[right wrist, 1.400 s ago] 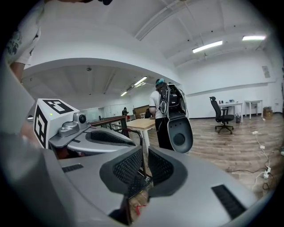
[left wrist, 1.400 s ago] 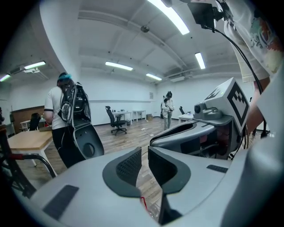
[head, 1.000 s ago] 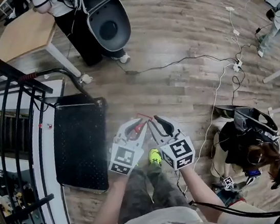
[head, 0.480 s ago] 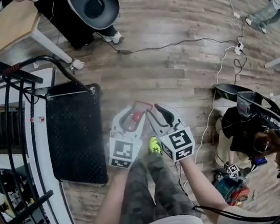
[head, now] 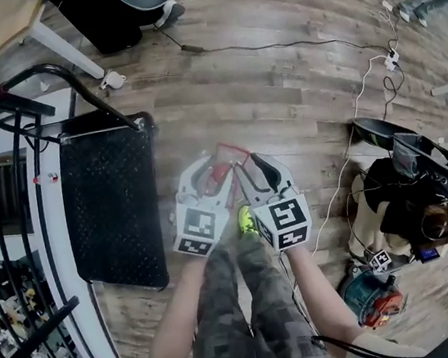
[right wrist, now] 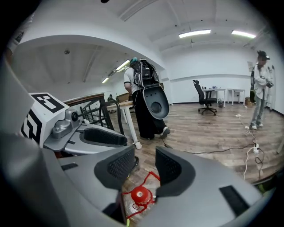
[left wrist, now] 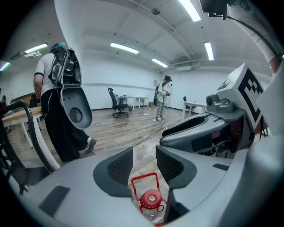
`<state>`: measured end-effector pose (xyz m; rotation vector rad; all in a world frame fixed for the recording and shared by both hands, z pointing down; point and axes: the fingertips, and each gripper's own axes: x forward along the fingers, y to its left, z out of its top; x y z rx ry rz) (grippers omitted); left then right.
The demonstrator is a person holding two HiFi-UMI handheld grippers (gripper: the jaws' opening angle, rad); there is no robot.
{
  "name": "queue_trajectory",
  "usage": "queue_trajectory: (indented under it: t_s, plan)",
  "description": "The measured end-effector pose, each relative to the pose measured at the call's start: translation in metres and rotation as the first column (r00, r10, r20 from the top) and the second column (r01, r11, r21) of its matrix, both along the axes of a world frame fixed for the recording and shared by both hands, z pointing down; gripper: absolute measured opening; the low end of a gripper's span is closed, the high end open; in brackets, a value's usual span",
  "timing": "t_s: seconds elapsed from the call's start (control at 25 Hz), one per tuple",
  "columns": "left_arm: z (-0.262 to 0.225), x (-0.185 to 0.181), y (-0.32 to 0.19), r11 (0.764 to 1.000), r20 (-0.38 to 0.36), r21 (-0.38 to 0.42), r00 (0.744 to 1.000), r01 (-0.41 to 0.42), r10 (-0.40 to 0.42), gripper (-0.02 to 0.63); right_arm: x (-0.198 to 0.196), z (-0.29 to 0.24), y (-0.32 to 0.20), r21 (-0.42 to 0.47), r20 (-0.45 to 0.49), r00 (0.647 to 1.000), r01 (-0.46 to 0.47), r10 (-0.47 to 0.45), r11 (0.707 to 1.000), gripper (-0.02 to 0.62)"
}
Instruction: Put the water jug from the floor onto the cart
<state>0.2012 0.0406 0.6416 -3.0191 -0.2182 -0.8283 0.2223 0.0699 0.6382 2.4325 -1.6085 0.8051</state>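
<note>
The water jug [head: 219, 170] stands on the wood floor, clear, with a red cap [left wrist: 151, 198] and a red wire handle [left wrist: 144, 181]. Both grippers hover just above it, side by side. My left gripper [head: 204, 177] is open and its jaws have just been opening. In the left gripper view [left wrist: 145, 165] the handle shows just below the gap, and no pad touches it. My right gripper [head: 255, 173] is open too, jaws also just opening, with the cap [right wrist: 141, 194] below the gap [right wrist: 144, 166]. The black flat cart [head: 112, 206] lies to the left.
A black railing [head: 7, 163] runs along the left. A person with a grey shell pack [left wrist: 73, 106] stands by a table beyond the cart. Cables [head: 347, 115] cross the floor, and bags [head: 406, 181] lie at the right. My legs and a yellow shoe [head: 247, 222] are under the grippers.
Both grippers have dropped toward the jug and their jaws have spread wider. The head view has sunk closer to the floor.
</note>
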Motion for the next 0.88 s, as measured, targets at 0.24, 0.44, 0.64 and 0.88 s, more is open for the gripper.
queue_trajectory:
  t_s: [0.24,0.44,0.64,0.88]
  plan:
    - [0.043,0.007,-0.004,1.000,0.027,0.006,1.000,0.011,-0.011,0.143,0.009,0.045,-0.001,-0.011,0.024,0.997,-0.066,0.067,0.998,0.146]
    - [0.084,0.011,-0.011,1.000,0.065,-0.005,0.998,0.016,-0.015,0.147,0.014,0.084,-0.007,-0.046,0.032,0.998,-0.061,0.063,0.997,0.161]
    - [0.124,0.017,-0.014,1.000,0.118,0.010,0.993,0.013,-0.014,0.150,0.018,0.122,-0.006,-0.075,0.063,0.995,-0.076,0.081,0.994,0.172]
    - [0.162,0.026,-0.020,1.000,0.172,0.019,0.985,-0.015,0.012,0.150,0.026,0.160,-0.008,-0.124,0.074,0.991,-0.104,0.114,0.987,0.193]
